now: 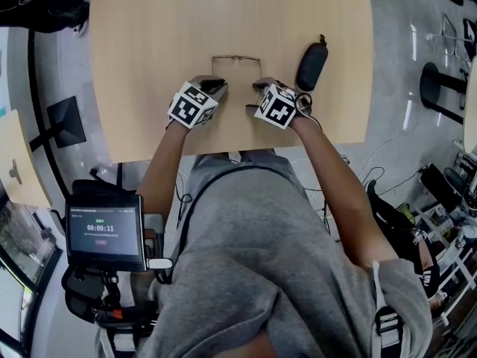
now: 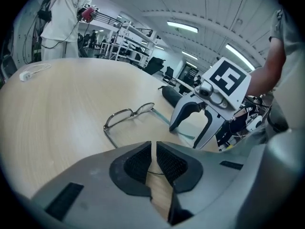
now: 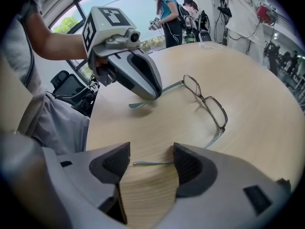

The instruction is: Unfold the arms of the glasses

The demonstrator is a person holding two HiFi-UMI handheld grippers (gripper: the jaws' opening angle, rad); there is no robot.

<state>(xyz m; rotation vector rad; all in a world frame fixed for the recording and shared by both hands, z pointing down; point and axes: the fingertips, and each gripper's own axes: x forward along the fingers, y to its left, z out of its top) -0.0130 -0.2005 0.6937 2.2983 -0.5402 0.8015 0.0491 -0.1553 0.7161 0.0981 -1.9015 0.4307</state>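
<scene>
Left gripper view: left tongs pinch the glasses arm; right tongs gape open.

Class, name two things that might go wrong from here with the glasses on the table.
1. The left tongs pinch one thin arm of the metal-framed glasses; pulling outward may bend its hinge.
2. The right tongs stand open around the other arm's tip; closing off-centre may slide the frame across the pale wooden table.
</scene>
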